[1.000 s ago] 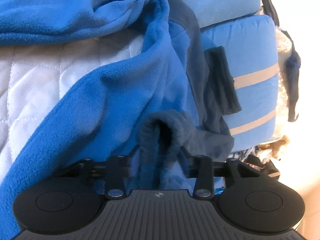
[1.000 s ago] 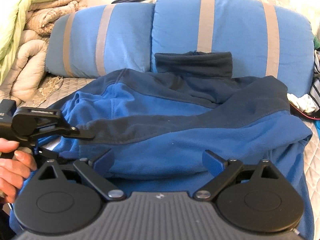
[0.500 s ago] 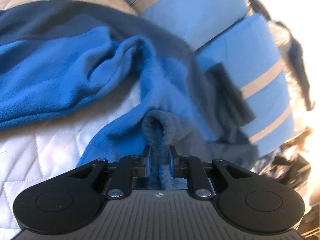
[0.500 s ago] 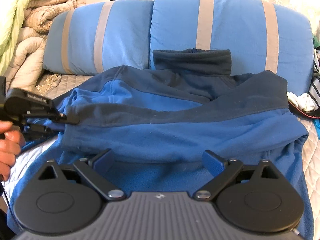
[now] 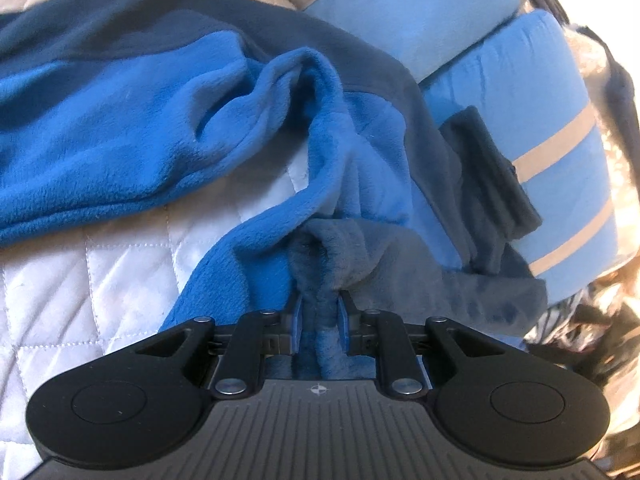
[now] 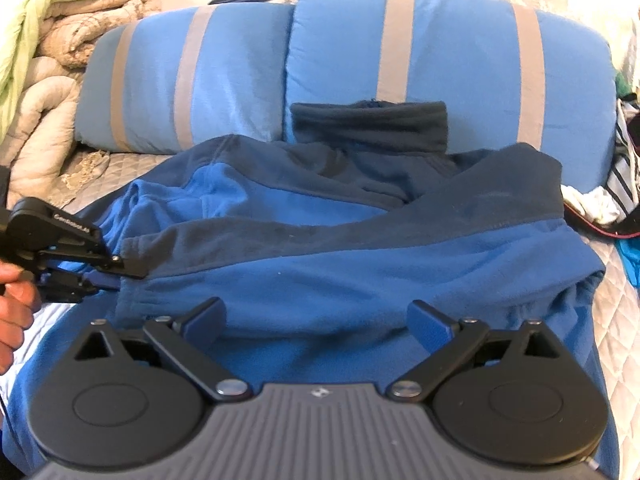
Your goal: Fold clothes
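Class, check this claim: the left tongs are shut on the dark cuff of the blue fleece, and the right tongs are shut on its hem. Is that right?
Not quite. The right tongs are open, gripping nothing above the blue fleece, as the right wrist view shows. The left tongs are indeed shut on the dark cuff.

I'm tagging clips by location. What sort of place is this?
Likely a bedroom: a white quilted bedspread, blue pillows with grey stripes and rolled beige and green comforters.

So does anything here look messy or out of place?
Only the fleece jacket: it lies rumpled across the bed, its collar propped against a striped pillow. The left gripper pinches its dark cuff; the right gripper is open.
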